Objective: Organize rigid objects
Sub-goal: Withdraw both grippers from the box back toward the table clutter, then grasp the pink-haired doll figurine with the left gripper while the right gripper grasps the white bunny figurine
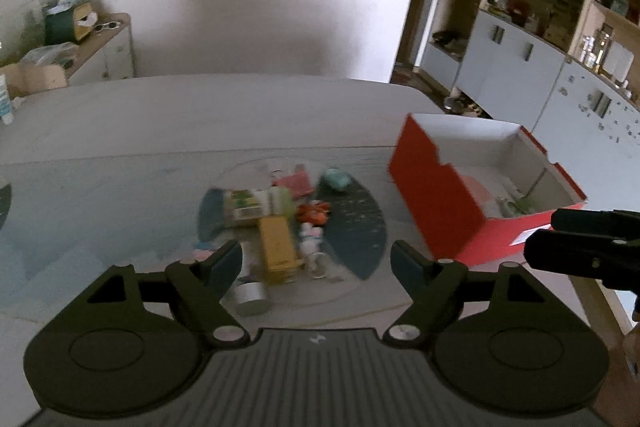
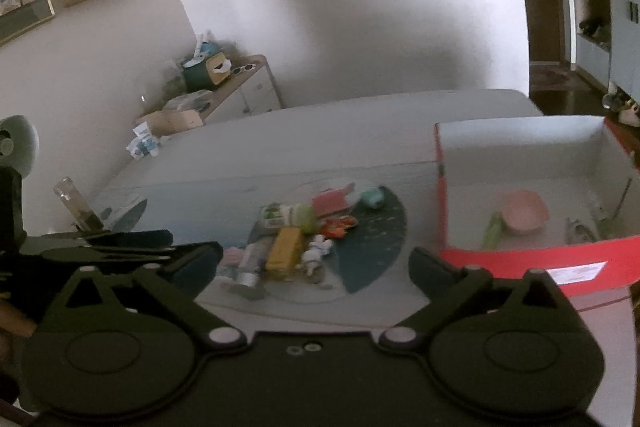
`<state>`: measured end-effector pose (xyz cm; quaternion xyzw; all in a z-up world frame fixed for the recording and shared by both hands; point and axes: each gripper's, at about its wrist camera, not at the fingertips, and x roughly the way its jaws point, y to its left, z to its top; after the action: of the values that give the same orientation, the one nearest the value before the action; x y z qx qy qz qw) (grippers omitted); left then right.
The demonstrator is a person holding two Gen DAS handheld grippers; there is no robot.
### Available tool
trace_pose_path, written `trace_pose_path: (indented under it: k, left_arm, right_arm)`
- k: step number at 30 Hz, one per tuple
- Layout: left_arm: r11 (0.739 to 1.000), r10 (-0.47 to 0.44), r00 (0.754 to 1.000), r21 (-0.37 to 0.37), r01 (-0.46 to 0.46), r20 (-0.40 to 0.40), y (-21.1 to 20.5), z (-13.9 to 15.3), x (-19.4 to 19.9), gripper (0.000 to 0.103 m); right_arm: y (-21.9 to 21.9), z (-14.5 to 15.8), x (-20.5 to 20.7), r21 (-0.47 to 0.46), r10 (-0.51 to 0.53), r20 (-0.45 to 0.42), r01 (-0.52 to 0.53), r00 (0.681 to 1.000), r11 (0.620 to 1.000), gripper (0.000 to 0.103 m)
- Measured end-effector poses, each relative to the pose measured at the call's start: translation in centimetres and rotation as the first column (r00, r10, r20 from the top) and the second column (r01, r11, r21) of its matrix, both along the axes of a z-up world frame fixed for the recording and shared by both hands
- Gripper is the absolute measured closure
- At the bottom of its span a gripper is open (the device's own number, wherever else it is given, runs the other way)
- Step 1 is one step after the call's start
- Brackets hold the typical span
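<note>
We hold both grippers, left (image 1: 316, 259) and right (image 2: 314, 263), wide open and empty above the pile (image 1: 280, 223) on the mat, left of the red box (image 2: 520, 263). The yellow carton (image 1: 278, 249) looks light and stiff; we would pinch its long sides.

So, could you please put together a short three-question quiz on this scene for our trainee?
1. True or false: the red box holds a pink bowl.
2. Which is nearest the left claw: A) teal toy car, B) silver tape roll, C) orange toy?
3. Fill in: both the left claw and the right claw are ____.

Key: 1 true; 2 B; 3 open.
</note>
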<state>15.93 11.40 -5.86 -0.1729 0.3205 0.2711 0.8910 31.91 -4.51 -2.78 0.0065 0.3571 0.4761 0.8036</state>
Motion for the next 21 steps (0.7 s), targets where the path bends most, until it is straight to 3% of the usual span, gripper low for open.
trace_pose_path:
  k: [11,21]
  left_arm:
    - [0.991,0.091,0.995,-0.092,-0.095,-0.044,5.5,-3.6,-3.3,0.020]
    - [0.982,0.167,0.979,-0.070,-0.176,-0.118,9.6,-7.9,-3.7,0.020]
  right_arm:
    - [5.1,-2.3,-1.2,-0.076,0.000,0.011,0.001,1.000,0.997,0.001]
    - [9.0,-5.9,0.9,-0.188,-0.057,0.003,0.057,0.998,0.981,0.003]
